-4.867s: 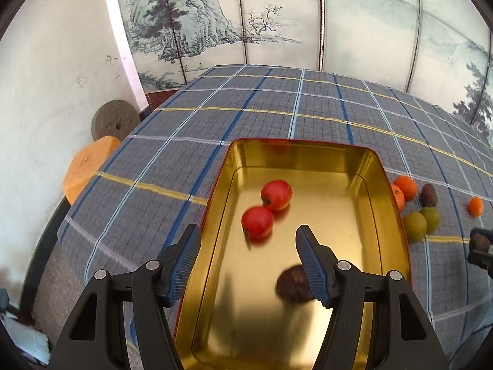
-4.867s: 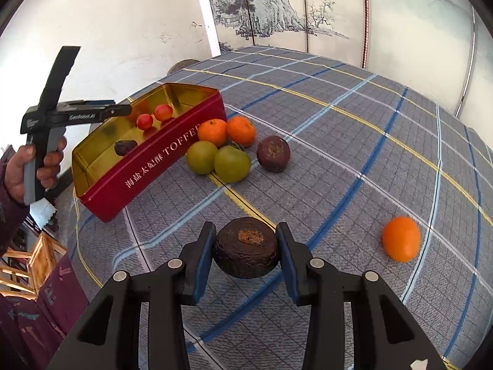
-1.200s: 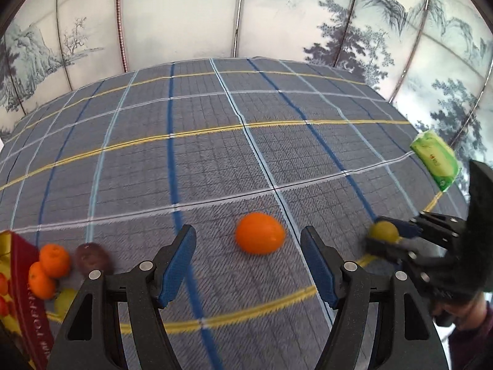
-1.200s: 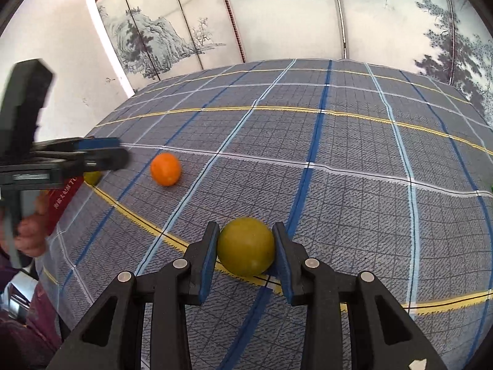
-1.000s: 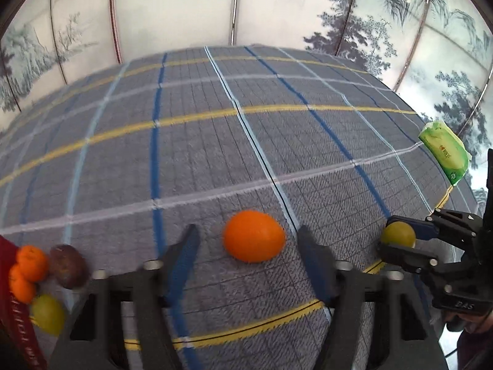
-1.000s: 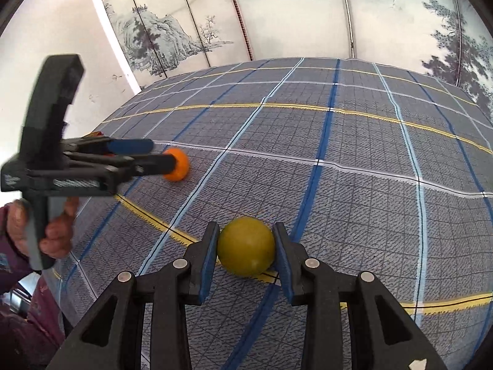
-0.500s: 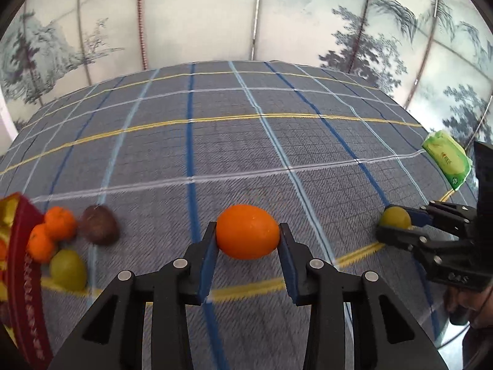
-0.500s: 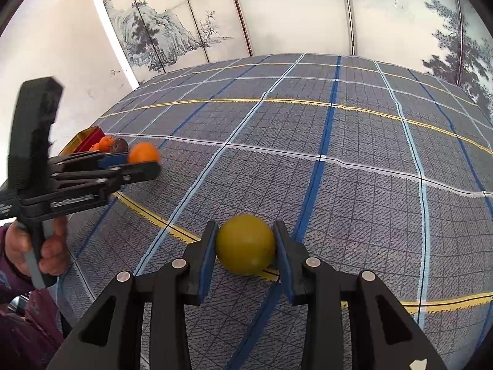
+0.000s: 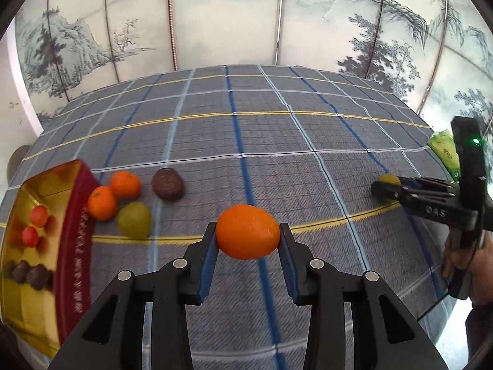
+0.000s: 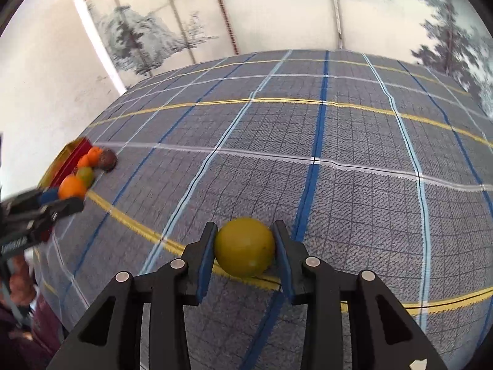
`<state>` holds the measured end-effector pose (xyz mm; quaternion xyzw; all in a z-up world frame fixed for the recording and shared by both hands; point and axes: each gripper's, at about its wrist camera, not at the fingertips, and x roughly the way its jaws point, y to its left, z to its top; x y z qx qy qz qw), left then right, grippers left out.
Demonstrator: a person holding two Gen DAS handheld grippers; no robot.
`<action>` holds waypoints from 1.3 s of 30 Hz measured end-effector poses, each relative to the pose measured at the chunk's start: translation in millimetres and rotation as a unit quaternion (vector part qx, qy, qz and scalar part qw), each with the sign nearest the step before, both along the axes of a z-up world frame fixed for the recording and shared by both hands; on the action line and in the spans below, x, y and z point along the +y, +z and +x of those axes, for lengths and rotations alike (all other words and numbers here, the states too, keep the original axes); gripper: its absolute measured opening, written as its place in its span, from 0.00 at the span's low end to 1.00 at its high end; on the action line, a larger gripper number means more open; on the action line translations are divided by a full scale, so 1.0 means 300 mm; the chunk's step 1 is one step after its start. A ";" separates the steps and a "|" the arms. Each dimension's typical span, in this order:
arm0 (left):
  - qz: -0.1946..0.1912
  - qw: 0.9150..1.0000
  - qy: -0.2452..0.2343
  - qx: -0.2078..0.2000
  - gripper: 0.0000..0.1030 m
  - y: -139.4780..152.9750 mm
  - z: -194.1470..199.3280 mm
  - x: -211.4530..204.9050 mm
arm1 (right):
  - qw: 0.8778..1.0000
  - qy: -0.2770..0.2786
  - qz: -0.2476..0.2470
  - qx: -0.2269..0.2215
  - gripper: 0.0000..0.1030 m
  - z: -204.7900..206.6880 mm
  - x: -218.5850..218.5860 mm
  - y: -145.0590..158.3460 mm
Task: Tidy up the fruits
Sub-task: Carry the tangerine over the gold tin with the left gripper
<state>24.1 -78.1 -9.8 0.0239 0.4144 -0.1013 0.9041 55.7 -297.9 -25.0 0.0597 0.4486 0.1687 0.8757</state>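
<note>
1. Presently, an orange [image 9: 247, 231] is clamped between the left gripper [image 9: 248, 240] jaws.
2. A yellow-green fruit [image 10: 244, 247] is clamped between the right gripper [image 10: 245, 248] jaws.
3. Transport is judged underway; carrying leftward to the tin [image 9: 75, 246] is called for.

Your left wrist camera looked along its gripper [image 9: 248, 240] across the checked surface [image 9: 277, 141] toward the painted screen [image 9: 215, 15], close above the cloth. Your right wrist camera faced likewise. Both views shared the surface, and each caught the other gripper [image 10: 46, 206] at its edge.
</note>
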 end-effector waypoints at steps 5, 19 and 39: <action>0.007 1.000 0.009 -0.011 0.38 0.022 -0.033 0.038 | 1.000 -0.027 -0.006 0.002 0.35 0.035 0.040 -0.001; 0.017 0.999 0.041 -0.026 0.38 0.057 -0.075 0.162 | 0.999 -0.047 -0.012 -0.007 0.33 0.048 0.055 -0.001; 0.090 0.991 0.101 -0.021 0.38 0.068 -0.048 0.406 | 0.999 -0.047 -0.014 -0.007 0.33 0.049 0.055 -0.001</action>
